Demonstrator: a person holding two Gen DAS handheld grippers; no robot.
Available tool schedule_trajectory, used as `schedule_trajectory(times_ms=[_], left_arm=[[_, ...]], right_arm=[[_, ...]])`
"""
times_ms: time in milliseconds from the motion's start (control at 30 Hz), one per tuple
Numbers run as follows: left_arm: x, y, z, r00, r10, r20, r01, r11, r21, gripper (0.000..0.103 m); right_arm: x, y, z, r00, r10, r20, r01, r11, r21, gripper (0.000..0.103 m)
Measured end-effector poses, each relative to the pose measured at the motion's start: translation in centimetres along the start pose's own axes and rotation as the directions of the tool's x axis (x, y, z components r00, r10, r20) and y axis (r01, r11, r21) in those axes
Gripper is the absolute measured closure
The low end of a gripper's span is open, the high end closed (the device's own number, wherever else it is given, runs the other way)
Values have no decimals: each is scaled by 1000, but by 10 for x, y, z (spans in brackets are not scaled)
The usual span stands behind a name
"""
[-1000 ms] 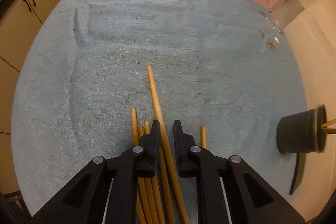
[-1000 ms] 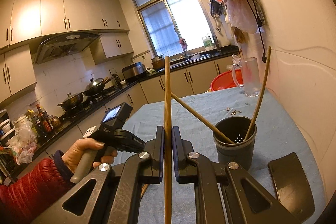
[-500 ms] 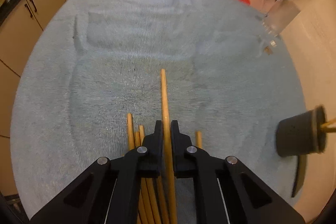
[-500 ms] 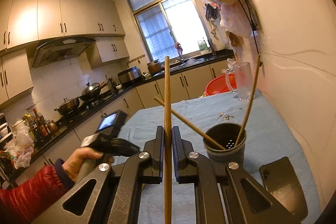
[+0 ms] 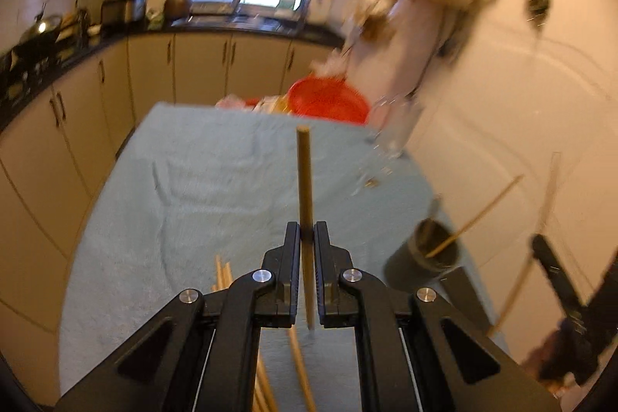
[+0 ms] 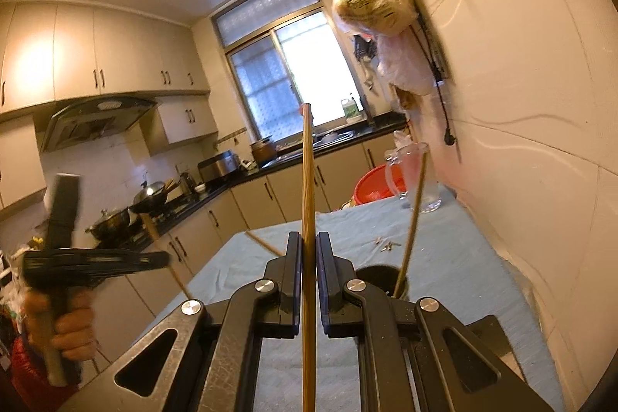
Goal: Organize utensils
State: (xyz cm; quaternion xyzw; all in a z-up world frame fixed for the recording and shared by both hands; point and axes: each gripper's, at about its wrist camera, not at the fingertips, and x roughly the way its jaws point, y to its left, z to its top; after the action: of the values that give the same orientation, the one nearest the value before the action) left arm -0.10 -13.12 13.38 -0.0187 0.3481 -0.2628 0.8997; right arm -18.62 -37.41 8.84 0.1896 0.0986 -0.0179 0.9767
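Left tool [image 5: 307, 238] clamped on a chopstick [image 5: 304, 180], right tool [image 6: 308, 250] clamped on another chopstick [image 6: 308, 180], bare worktop [image 5: 216, 180] mid-frame, cup [image 5: 423, 259] near its right edge.

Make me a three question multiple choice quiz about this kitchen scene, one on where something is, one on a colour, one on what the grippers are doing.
1. Where is the dark utensil cup?
A. on the blue-clothed table
B. on the stove
C. on the windowsill

2. What colour is the basin at the table's far end?
A. green
B. red
C. white

3. What is the left gripper doing?
A. open and empty
B. shut on a spoon
C. shut on a chopstick

Answers:
1 A, the cup stands on the table cloth.
2 B, the basin is bright red.
3 C, its fingers clamp a chopstick, as the right gripper does another.
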Motion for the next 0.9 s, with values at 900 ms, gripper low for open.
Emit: schedule_trajectory(times_ms=[900], left_arm=[[-19, -134, 70, 967, -233, 99, 215, 963, 161, 97]], right_arm=[[64, -22, 56, 985, -123, 122, 128, 991, -35, 95]])
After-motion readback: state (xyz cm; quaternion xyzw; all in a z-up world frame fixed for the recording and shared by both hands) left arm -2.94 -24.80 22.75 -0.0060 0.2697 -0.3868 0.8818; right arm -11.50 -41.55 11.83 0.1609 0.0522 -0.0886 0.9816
